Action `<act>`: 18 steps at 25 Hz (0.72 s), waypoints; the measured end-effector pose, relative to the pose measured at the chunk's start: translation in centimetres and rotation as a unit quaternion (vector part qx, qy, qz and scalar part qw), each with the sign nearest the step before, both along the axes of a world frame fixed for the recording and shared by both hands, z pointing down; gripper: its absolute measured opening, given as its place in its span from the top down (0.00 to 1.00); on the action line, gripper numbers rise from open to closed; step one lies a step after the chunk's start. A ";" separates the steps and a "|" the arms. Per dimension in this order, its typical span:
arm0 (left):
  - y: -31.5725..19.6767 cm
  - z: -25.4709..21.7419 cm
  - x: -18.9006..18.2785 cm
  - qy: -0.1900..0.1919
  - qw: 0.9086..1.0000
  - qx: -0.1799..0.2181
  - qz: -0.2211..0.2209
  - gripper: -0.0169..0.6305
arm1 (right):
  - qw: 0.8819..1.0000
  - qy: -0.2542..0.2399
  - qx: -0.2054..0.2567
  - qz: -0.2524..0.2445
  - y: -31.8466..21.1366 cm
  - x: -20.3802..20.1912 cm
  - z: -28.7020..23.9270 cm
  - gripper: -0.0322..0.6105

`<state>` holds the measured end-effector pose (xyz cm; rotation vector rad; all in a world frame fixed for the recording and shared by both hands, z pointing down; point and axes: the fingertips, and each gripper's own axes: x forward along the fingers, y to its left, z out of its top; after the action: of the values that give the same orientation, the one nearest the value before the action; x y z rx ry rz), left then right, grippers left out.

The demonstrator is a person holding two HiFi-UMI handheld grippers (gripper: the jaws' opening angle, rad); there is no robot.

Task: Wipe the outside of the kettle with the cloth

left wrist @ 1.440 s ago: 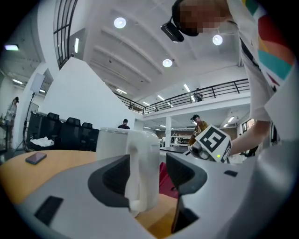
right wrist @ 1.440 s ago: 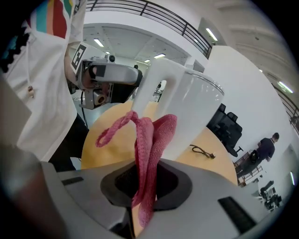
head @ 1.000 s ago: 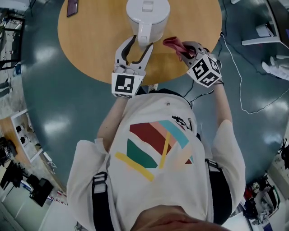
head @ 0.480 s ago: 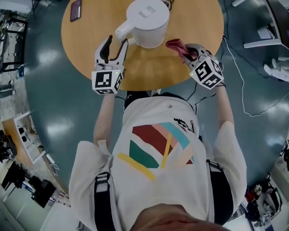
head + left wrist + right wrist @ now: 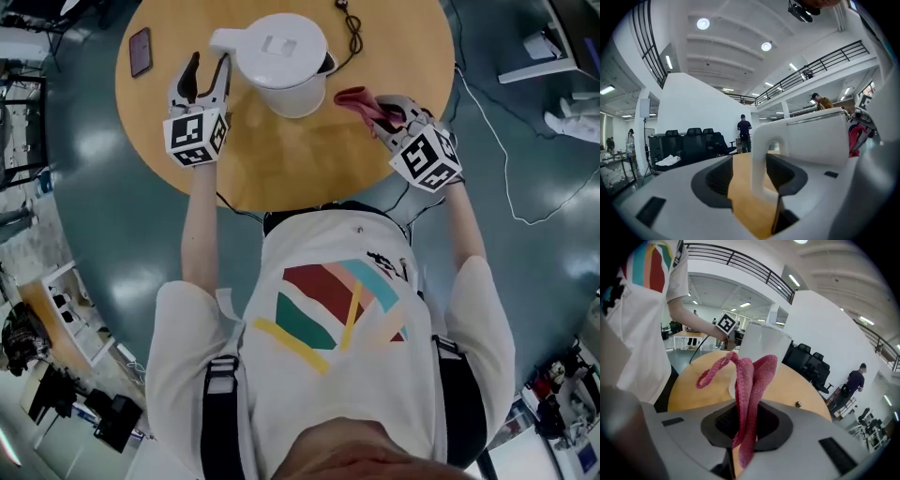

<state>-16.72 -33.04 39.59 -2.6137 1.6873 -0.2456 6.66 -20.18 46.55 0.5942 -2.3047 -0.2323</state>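
A white kettle stands on the round wooden table, its handle pointing left. My left gripper is open at the kettle's left. In the left gripper view the handle stands upright between the jaws, close to the right one, with the kettle body behind it. My right gripper is shut on a pink cloth, just right of the kettle. The cloth sticks up from the jaws and flops over in front of the kettle.
A dark phone lies on the table at the far left. A black cable runs off behind the kettle. The table's near edge curves just in front of my body, with teal floor all round.
The kettle's handle has swung from facing me round to the left. My left gripper moved left and away from me with it. The right gripper and cloth barely moved.
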 end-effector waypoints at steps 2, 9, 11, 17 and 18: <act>-2.3 0.1 1.0 0.001 1.000 -0.002 0.010 0.56 | 0.999 -0.004 0.038 0.002 -0.8 0.0 -1.0 0.89; -7.1 1.1 5.3 0.008 0.999 -0.018 0.039 0.56 | 0.994 -0.024 0.099 -0.042 -0.1 -1.7 -3.4 0.89; -7.1 0.3 5.0 0.019 0.999 -0.003 0.031 0.56 | 0.991 -0.020 0.121 -0.060 0.4 -3.0 -4.2 0.89; -1.9 -0.6 0.6 0.089 0.995 0.028 -0.039 0.56 | 0.974 0.012 0.215 -0.073 0.6 -6.2 -6.8 0.89; -0.6 -0.6 0.2 0.089 0.995 0.028 -0.045 0.56 | 0.970 0.021 0.231 -0.071 0.6 -6.5 -7.3 0.89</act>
<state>-16.57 -33.65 39.03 -2.5906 1.8400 0.0329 0.16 -19.56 39.30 0.6420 -2.2605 -0.8594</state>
